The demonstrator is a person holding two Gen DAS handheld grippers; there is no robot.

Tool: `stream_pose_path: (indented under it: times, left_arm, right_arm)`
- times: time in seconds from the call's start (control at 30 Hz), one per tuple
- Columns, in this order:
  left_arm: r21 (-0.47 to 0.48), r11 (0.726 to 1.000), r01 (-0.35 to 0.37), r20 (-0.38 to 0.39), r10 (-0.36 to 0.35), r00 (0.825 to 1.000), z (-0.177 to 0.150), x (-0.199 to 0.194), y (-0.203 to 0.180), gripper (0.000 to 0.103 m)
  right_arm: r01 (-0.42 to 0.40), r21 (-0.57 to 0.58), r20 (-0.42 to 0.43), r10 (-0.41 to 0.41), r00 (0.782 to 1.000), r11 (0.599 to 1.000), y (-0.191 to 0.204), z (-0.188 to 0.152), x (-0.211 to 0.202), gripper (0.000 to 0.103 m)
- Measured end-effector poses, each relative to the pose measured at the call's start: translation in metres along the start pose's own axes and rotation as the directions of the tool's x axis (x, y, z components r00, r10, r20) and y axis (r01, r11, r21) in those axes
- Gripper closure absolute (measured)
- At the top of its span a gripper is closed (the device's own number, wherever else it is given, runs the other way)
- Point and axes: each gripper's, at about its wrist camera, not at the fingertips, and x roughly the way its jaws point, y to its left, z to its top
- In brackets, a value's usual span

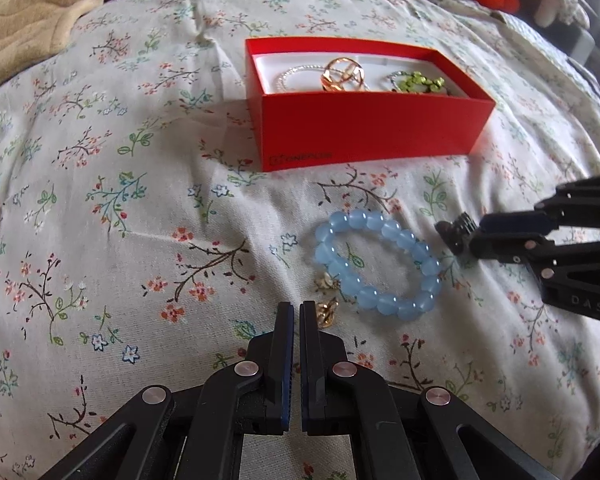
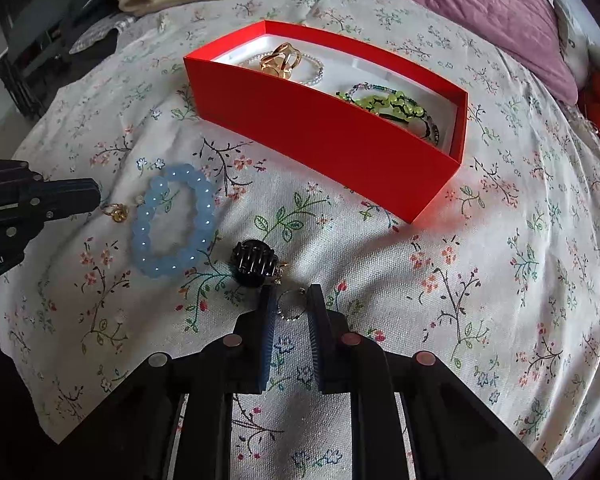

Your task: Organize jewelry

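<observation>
Already stowed: the red box point(image 2: 324, 128) sits far on the floral bedspread point(image 2: 480, 280), holding a gold ring-like piece point(image 2: 280, 62), a thin beaded bracelet point(image 2: 314, 74) and a green bead bracelet point(image 2: 384, 106).
Left to do: four pieces lie on the bed near the box: the blue bead bracelet point(image 1: 376, 258), a small gold earring point(image 1: 327, 312) just left of it, a black clip-like piece point(image 2: 254, 266) to its right, and a small silver ring point(image 2: 292, 306).
Progress: by my judgement about halfway; roughly as much lies outside the box as inside it.
Right gripper point(image 2: 292, 300): jaws narrowed to a small gap, with the silver ring between them. Whether the pads actually press on the ring cannot be told from here.
Left gripper point(image 1: 296, 312): jaws together with nothing between them, tips low over the bedspread just left of the gold earring, not touching it as far as the view shows.
Likely step in hand: picking up the silver ring for the box.
</observation>
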Motion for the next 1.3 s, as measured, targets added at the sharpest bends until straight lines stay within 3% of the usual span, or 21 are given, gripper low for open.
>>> stream_pose_path:
  times: [0.43,0.93,1.3]
  left_arm:
    - [-0.032,0.999,0.016,0.018,-0.016,1.000,0.019,-0.012,-0.004,0.103]
    - [-0.085,0.994,0.072,0.090,-0.064,0.994,0.065,-0.027,-0.015,0.103]
    - [-0.182,0.979,0.095,0.118,-0.074,0.990,0.100,-0.016,-0.012,0.103]
  right_arm:
    - [-0.043,0.086,-0.019,0.044,0.999,0.995,-0.001,-0.001,-0.026,0.086]
    - [-0.091,0.216,0.086,0.074,0.994,0.972,-0.025,0.024,-0.065,0.086]
    - [-0.101,0.289,0.132,0.065,0.989,0.952,-0.039,0.045,-0.070,0.086]
